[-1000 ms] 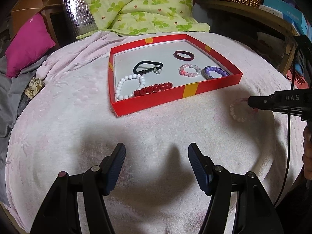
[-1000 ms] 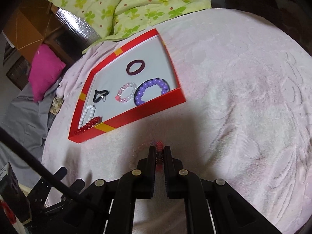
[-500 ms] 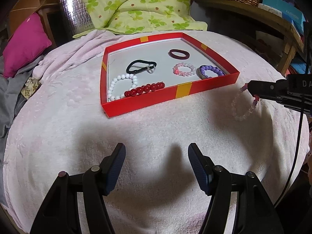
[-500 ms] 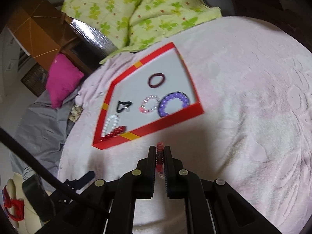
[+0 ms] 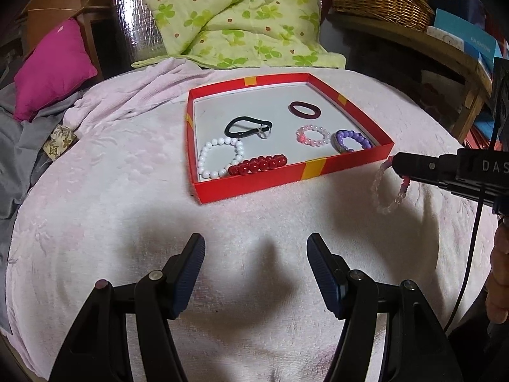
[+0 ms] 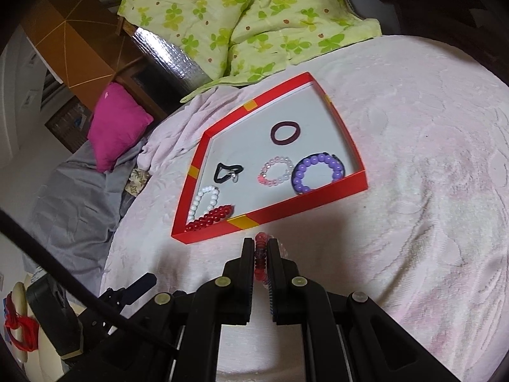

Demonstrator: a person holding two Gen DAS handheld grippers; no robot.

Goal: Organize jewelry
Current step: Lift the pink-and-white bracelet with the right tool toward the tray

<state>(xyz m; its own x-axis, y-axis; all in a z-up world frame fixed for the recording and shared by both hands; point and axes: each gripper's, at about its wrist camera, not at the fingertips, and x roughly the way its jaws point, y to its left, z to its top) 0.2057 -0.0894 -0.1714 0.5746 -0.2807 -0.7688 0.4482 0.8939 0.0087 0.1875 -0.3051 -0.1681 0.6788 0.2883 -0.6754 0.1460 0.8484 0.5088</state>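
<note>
Last bracelet in your grip, just short of the tray.

Your right tongs (image 6: 261, 248) are clamped on a pale pink beaded bracelet (image 5: 386, 191), which hangs above the bed (image 5: 127, 207) just beside the red tray (image 5: 286, 178); your left tongs (image 5: 256, 254) are spread wide and carry nothing. Six pieces already lie in the tray, so likely only this one remains. The right tool reads "DAS" (image 5: 493, 166); a blue box's lettering is too blurred to read.

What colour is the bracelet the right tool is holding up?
Pale clear pink, with a few darker red-pink beads. The bracelet hanging from the right tool shows best in the left wrist view.
</note>
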